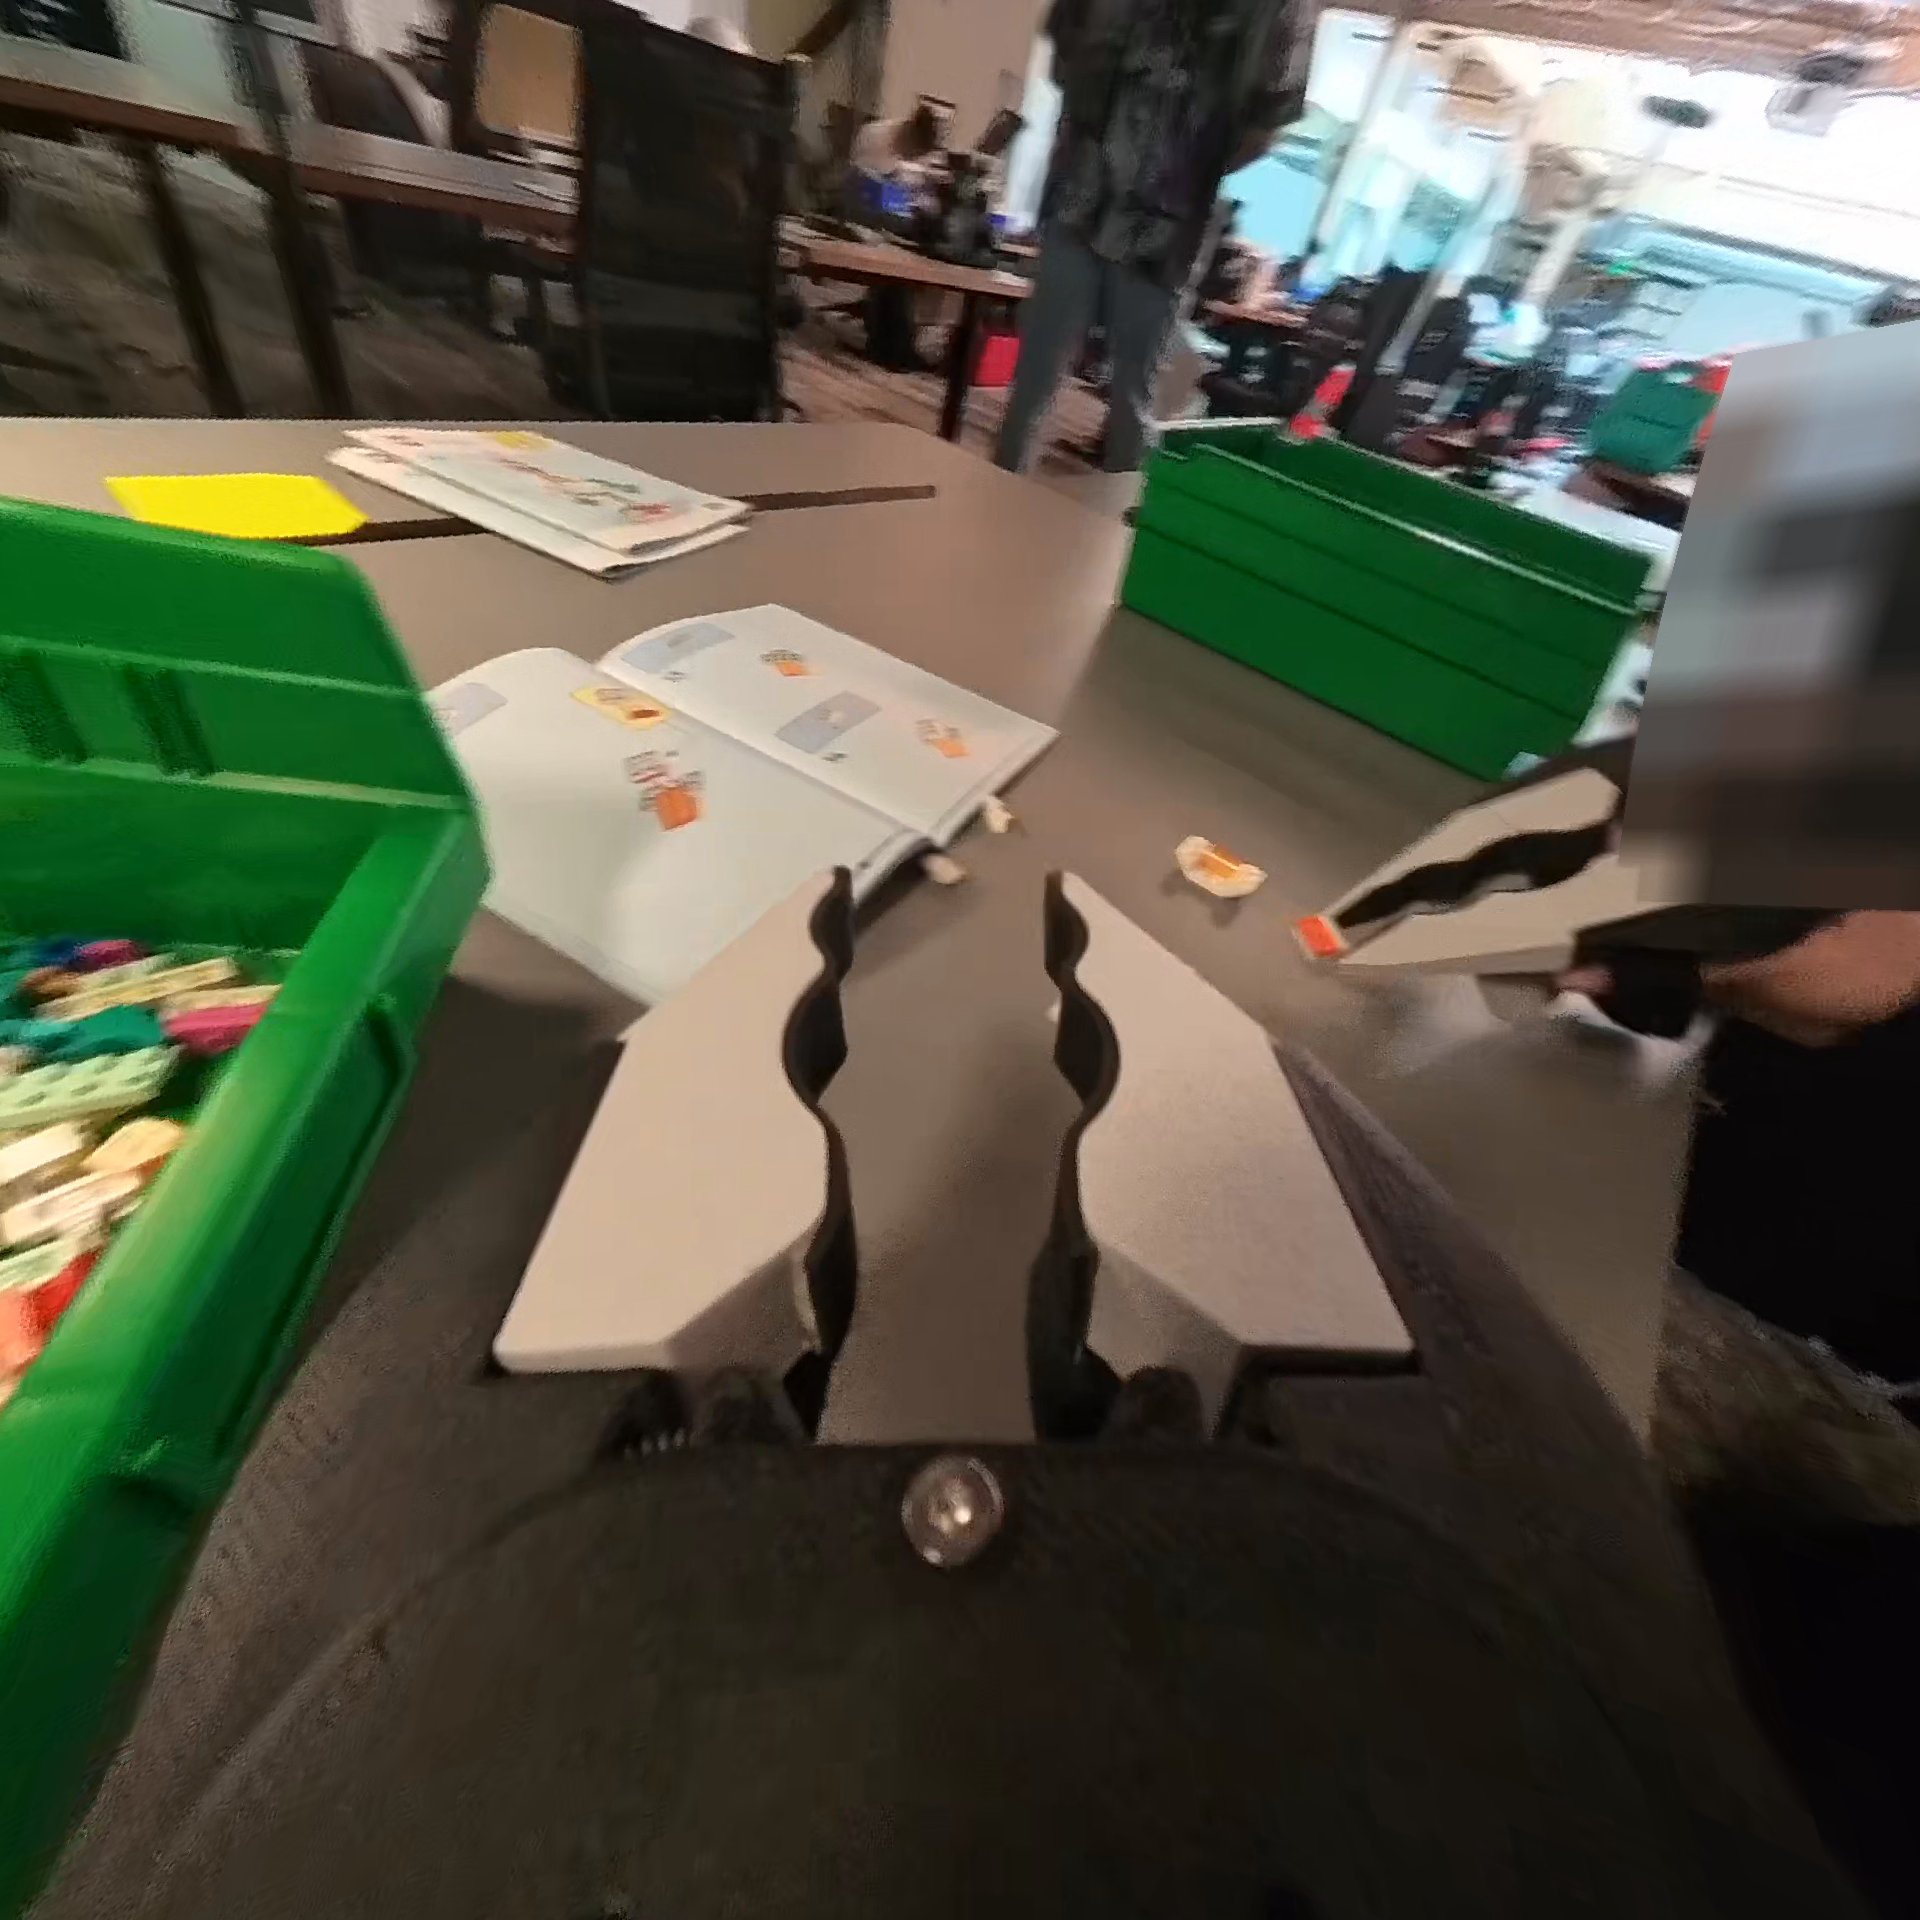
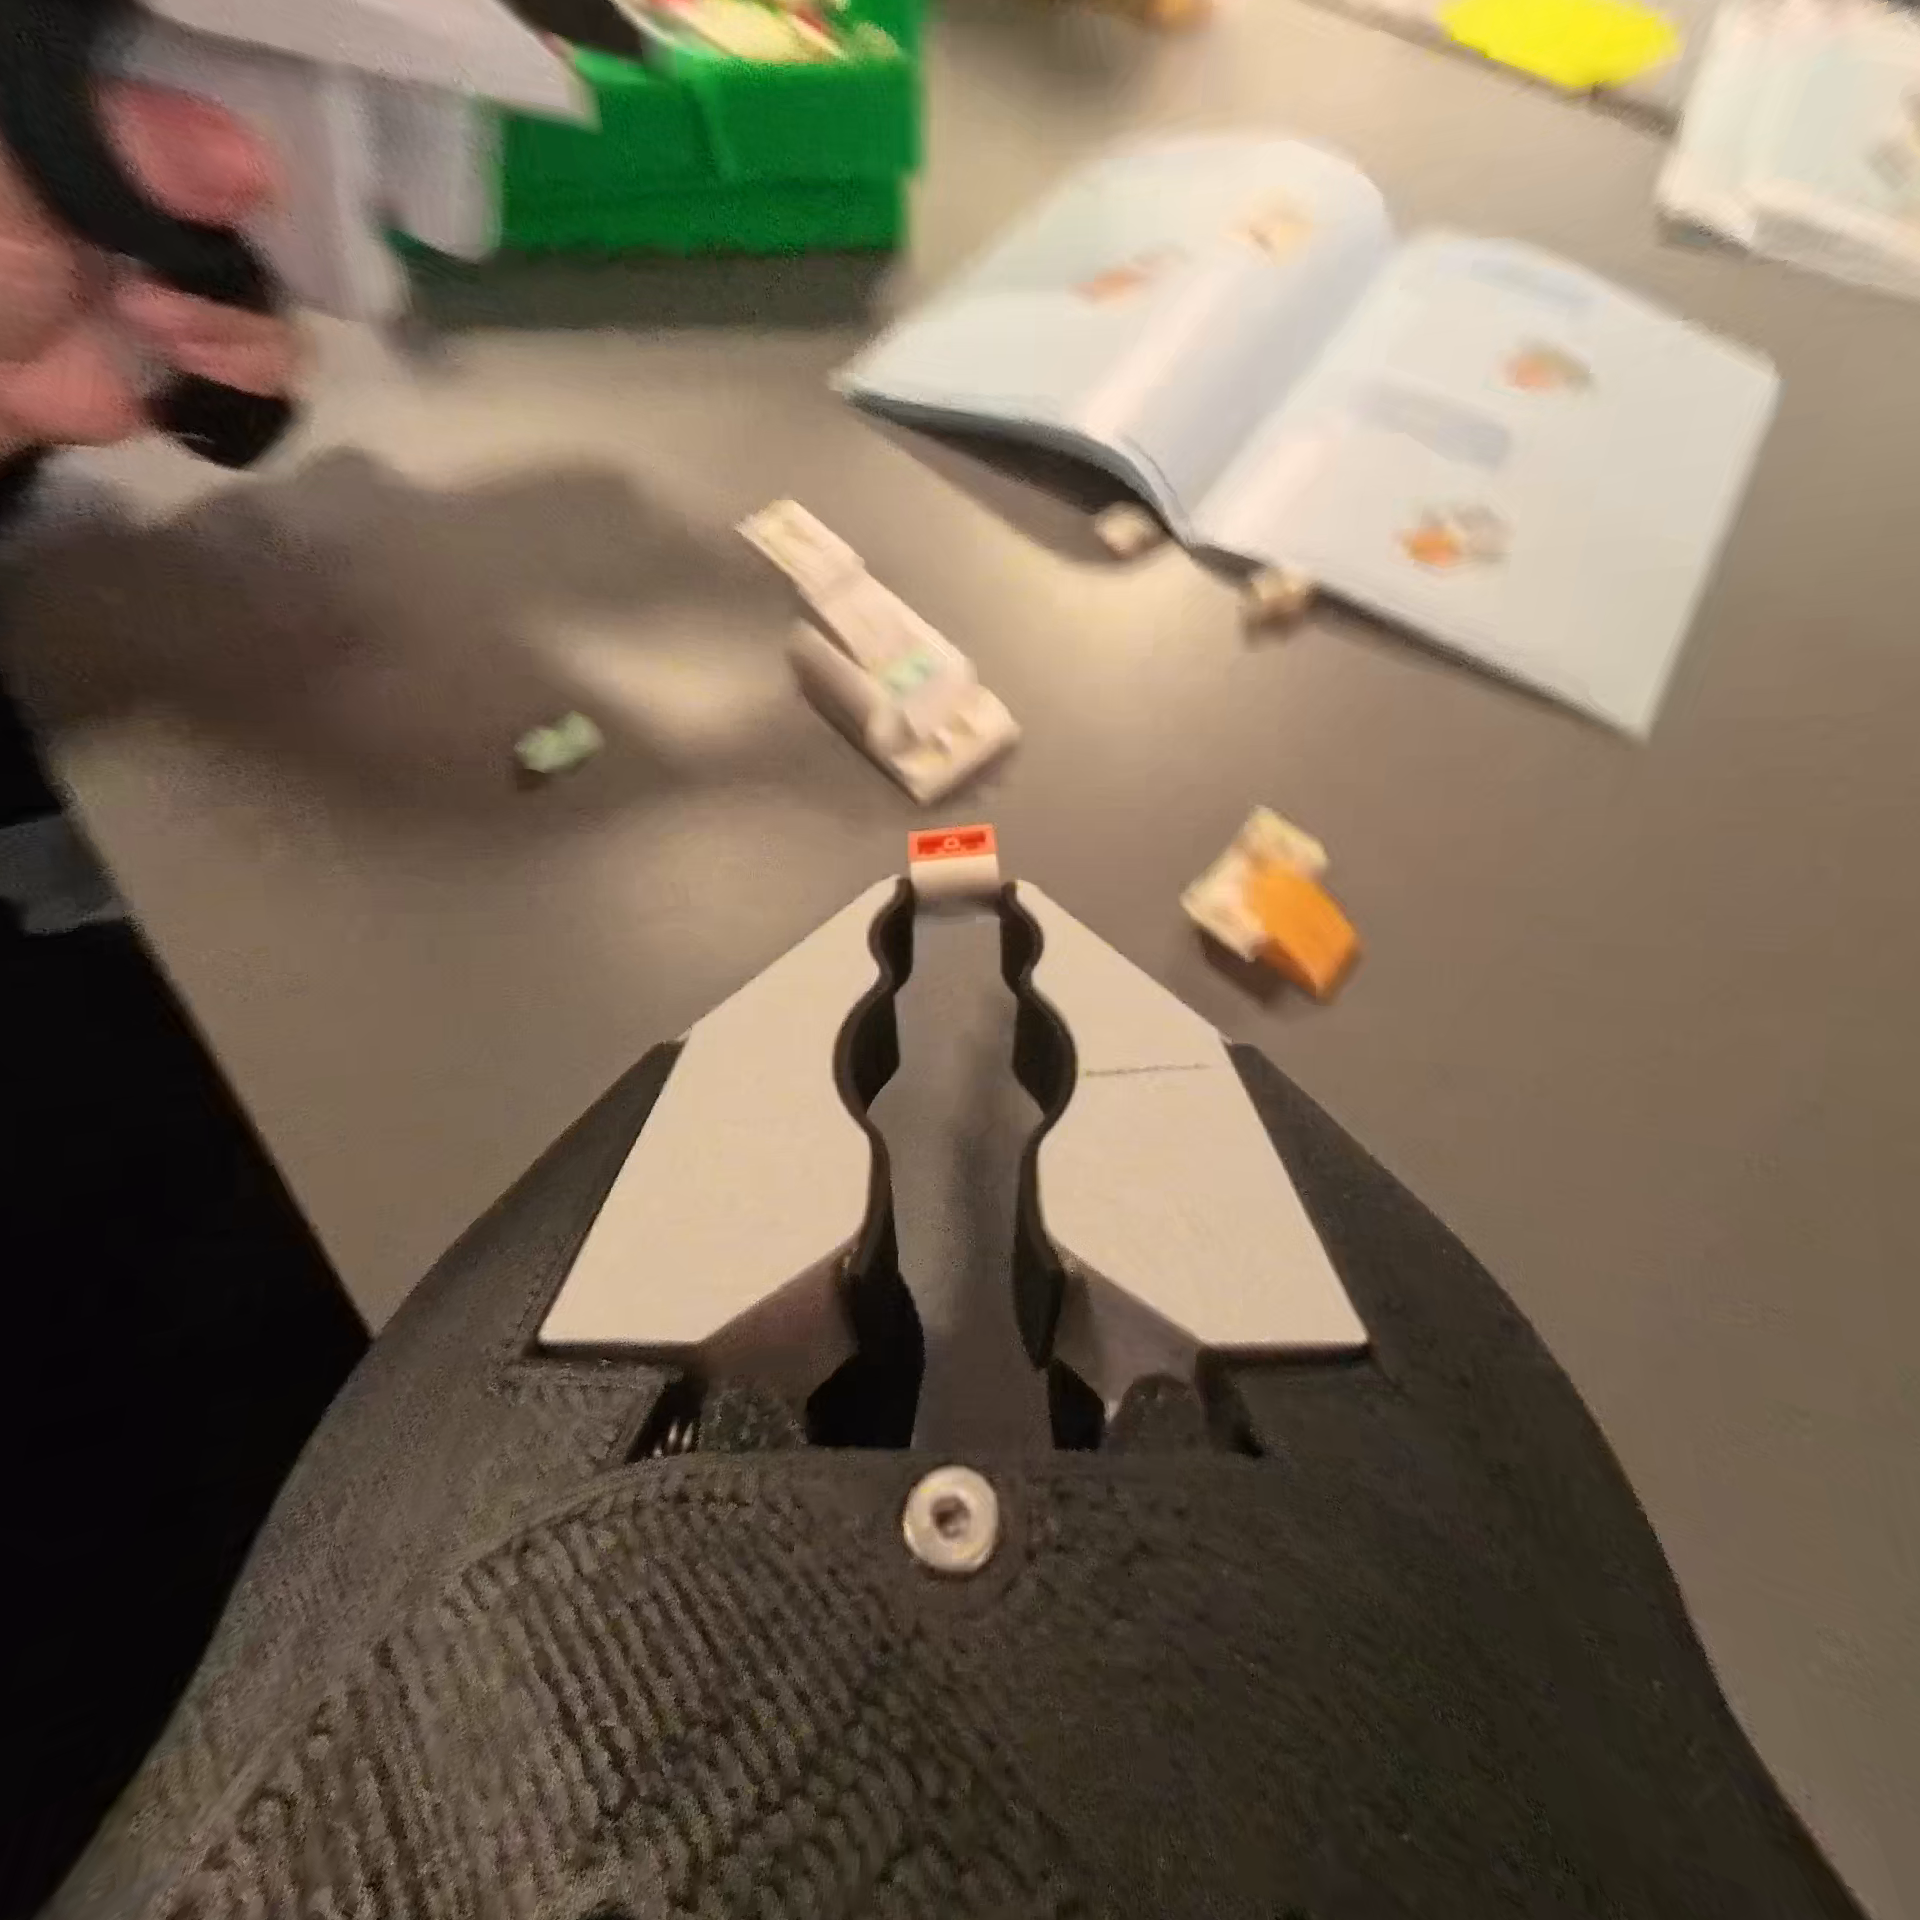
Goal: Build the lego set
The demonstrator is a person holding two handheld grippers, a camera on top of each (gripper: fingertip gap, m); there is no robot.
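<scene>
right gripper (image 2: 954,883): clamped on small white-and-red lego piece (image 2: 952,860) at its tips, frame centre | left gripper (image 1: 948,883): jaws apart, nothing between | green plastic bin of mixed lego bricks (image 1: 239,665): frame left | open instruction booklet (image 1: 727,769): centre, grey table (image 1: 1195,727)

looks like a big open-plan office or lab: rows of desks (image 1: 914,260), office chairs (image 1: 675,208), exposed ceiling (image 1: 1558,31)

Black ribbed gripper (image 2: 954,894) bodies, grey wavy-edged jaws (one silver screw each)
</scene>
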